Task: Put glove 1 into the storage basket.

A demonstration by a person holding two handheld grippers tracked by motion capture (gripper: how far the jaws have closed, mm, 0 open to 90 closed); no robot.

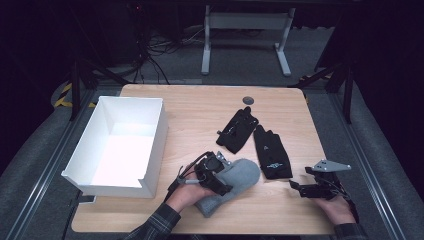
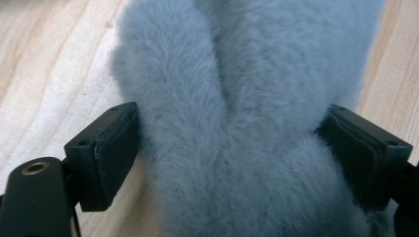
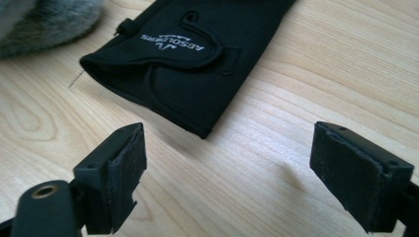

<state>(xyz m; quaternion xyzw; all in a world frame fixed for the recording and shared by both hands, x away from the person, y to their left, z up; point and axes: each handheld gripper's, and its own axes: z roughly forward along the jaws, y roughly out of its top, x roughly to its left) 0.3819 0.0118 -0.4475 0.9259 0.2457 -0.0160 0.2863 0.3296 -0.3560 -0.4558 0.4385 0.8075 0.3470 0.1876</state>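
Black glove (image 3: 197, 64), white logo, lettering perhaps "ABSOLUTERS", upside down

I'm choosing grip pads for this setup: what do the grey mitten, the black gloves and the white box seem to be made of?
Grey mitten: soft, fuzzy fleece or faux fur, with a visible matte nap. Black gloves: smooth, thin synthetic fabric, perhaps neoprene, with stitched seams and a printed logo. White box: likely matte cardboard or thin board, with flat folded walls.
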